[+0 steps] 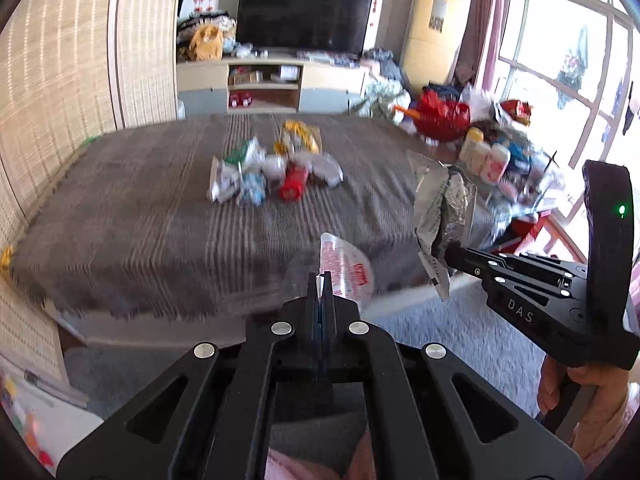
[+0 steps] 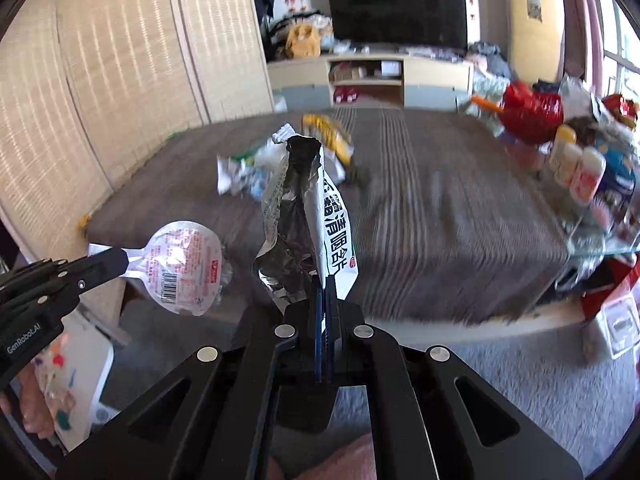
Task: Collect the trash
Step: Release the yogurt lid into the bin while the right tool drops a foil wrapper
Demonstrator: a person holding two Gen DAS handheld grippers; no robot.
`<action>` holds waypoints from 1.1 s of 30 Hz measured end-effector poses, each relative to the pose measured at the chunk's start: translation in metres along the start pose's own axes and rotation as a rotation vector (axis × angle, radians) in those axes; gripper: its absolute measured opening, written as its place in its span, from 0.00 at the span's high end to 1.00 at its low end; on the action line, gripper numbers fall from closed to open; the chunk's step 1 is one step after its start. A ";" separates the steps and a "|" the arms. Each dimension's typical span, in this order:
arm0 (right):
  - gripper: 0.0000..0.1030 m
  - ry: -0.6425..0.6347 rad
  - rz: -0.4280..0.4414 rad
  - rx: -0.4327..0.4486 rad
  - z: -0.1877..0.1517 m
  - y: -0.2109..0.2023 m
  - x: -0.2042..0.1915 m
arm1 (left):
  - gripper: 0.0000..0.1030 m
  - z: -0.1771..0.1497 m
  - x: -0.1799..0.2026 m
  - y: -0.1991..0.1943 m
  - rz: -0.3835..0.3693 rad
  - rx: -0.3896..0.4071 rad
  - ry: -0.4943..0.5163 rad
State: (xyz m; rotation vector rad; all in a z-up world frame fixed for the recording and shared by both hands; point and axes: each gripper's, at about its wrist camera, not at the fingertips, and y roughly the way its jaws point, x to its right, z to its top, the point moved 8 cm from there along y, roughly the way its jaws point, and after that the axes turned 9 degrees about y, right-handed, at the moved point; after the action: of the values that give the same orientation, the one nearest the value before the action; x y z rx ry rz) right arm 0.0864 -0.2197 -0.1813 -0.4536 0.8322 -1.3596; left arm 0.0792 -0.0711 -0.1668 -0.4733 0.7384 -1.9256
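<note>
My left gripper (image 1: 323, 280) is shut on a round clear plastic lid (image 1: 346, 270) with red print; the lid also shows in the right wrist view (image 2: 184, 266), held at its tab. My right gripper (image 2: 325, 280) is shut on an open silver foil snack bag (image 2: 308, 216) with white side and black lettering; the bag also shows in the left wrist view (image 1: 442, 208). Both are held in the air in front of the near edge of a grey striped surface (image 1: 160, 208). A pile of crumpled wrappers (image 1: 276, 172) lies on its middle, far from both grippers.
A glass side table (image 2: 600, 240) at the right holds bottles (image 1: 486, 158) and red bags. A TV (image 1: 302, 20) on a low cabinet stands at the back. A woven screen (image 1: 52, 92) runs along the left. Grey carpet (image 1: 460, 344) lies below.
</note>
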 end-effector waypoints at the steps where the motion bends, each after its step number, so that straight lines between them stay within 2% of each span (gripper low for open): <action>1: 0.97 0.008 0.007 -0.019 -0.007 0.004 -0.001 | 1.00 -0.008 0.002 0.003 -0.007 -0.015 -0.002; 4: 0.97 0.016 0.006 -0.068 -0.024 0.018 -0.001 | 1.00 -0.027 0.004 0.021 -0.049 -0.064 -0.026; 14: 0.97 0.094 0.031 -0.253 -0.074 0.075 0.005 | 1.00 -0.081 0.001 0.082 -0.076 -0.216 -0.074; 22: 0.96 0.112 0.029 -0.354 -0.098 0.116 0.004 | 1.00 -0.119 -0.001 0.126 -0.108 -0.330 -0.108; 24: 0.94 0.122 0.031 -0.369 -0.098 0.125 0.003 | 1.00 -0.123 -0.003 0.133 -0.112 -0.348 -0.116; 29: 0.93 0.121 0.021 -0.375 -0.095 0.135 0.000 | 0.87 -0.123 -0.012 0.140 -0.102 -0.365 -0.133; 31: 0.92 0.125 0.018 -0.377 -0.093 0.137 0.000 | 0.74 -0.122 -0.014 0.140 -0.095 -0.362 -0.134; 33: 0.92 0.133 0.014 -0.377 -0.091 0.136 0.003 | 0.73 -0.119 -0.017 0.138 -0.086 -0.356 -0.130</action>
State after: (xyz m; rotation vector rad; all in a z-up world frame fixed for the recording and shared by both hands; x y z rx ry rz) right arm 0.1098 -0.1816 -0.3390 -0.6521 1.2074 -1.2309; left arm 0.1053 -0.0674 -0.3480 -0.8522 0.9932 -1.8261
